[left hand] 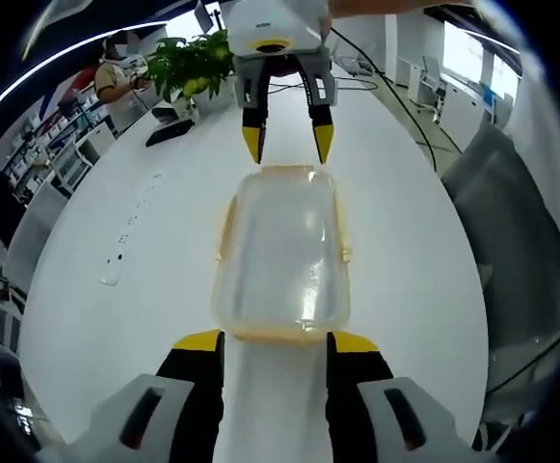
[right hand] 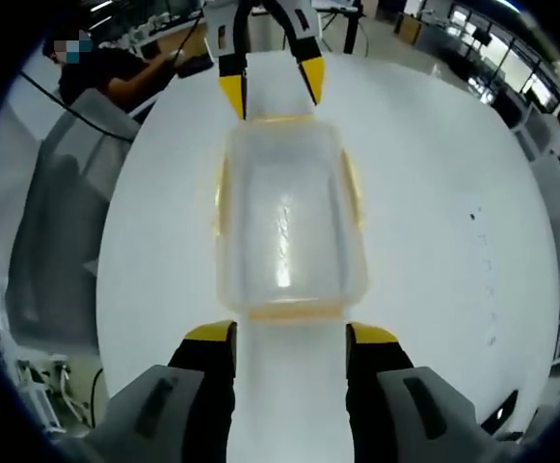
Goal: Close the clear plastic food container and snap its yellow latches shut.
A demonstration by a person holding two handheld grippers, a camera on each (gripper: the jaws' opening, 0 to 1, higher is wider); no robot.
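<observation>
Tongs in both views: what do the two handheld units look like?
Both match. The left tongs and the right tongs each have two black jaws capped with yellow tips, rising from light grey housings with dark oval slots. Seen from the front across the container, each has a white-grey body with black jaws tapering to yellow points. Dark cables trail behind the right one.

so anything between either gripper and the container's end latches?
Nothing visible. In the left gripper view the left gripper sits right at the near end of the clear container, bare white table around it. The right gripper faces the opposite end, equally unobstructed. Both sets of fingers are spread and hold nothing.
</observation>
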